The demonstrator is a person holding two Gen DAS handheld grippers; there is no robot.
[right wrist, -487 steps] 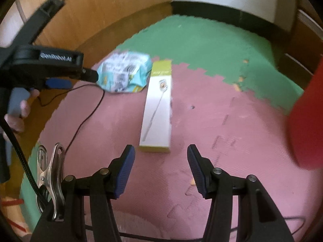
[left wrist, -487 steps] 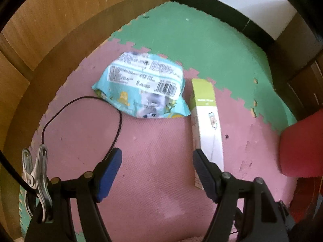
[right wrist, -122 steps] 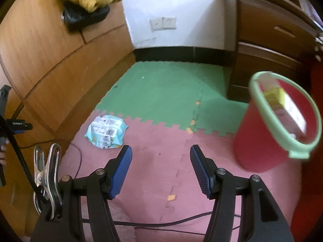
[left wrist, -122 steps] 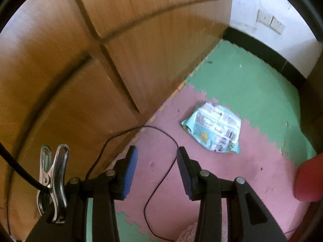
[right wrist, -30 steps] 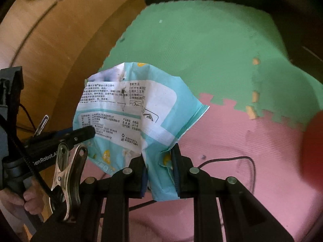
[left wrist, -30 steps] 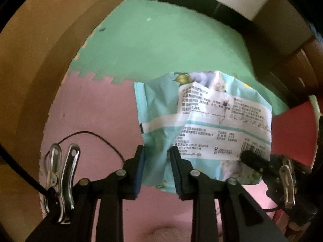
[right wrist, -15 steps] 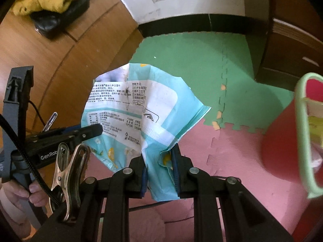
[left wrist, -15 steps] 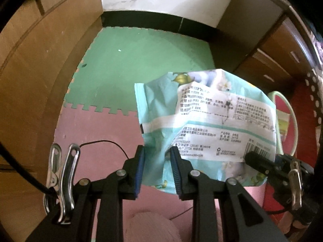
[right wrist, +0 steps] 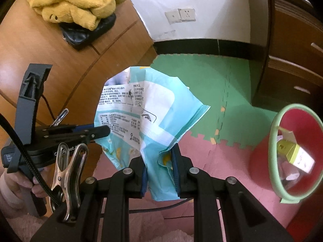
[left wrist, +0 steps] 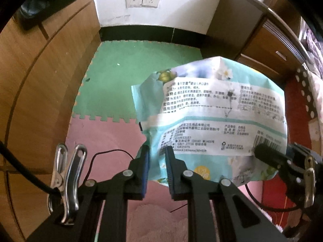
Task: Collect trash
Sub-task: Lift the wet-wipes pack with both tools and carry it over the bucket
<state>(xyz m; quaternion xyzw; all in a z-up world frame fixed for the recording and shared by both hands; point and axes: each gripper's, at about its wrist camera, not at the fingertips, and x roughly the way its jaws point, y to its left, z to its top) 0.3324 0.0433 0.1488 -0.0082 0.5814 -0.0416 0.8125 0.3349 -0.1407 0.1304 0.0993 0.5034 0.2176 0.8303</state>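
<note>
Left gripper [left wrist: 157, 159]: jaws closing, pads pinching the lower left edge of the wrapper [left wrist: 212, 121].
Right gripper [right wrist: 159, 161]: clamped on the wrapper's lower right corner.
Wrapper: crumpled pale-blue pack, stretched between both grippers, hanging in the air above the mat [left wrist: 125, 74].
Bin [right wrist: 286, 151]: red with a green rim, standing on the pink mat to the right, well apart from the wrapper; a box [right wrist: 292, 153] lies inside.
Edges: wood panel [left wrist: 40, 84] along the left, dark drawers [right wrist: 292, 60] on the right, black skirting at the far wall.
Open room: bare green and pink mat between wrapper and bin.
Left view only: right gripper's tip touching the barcode end.
Right view only: bin's inside, yellow cloth [right wrist: 76, 0] on the wood top, a hand [right wrist: 14, 183] on the left gripper's handle.
</note>
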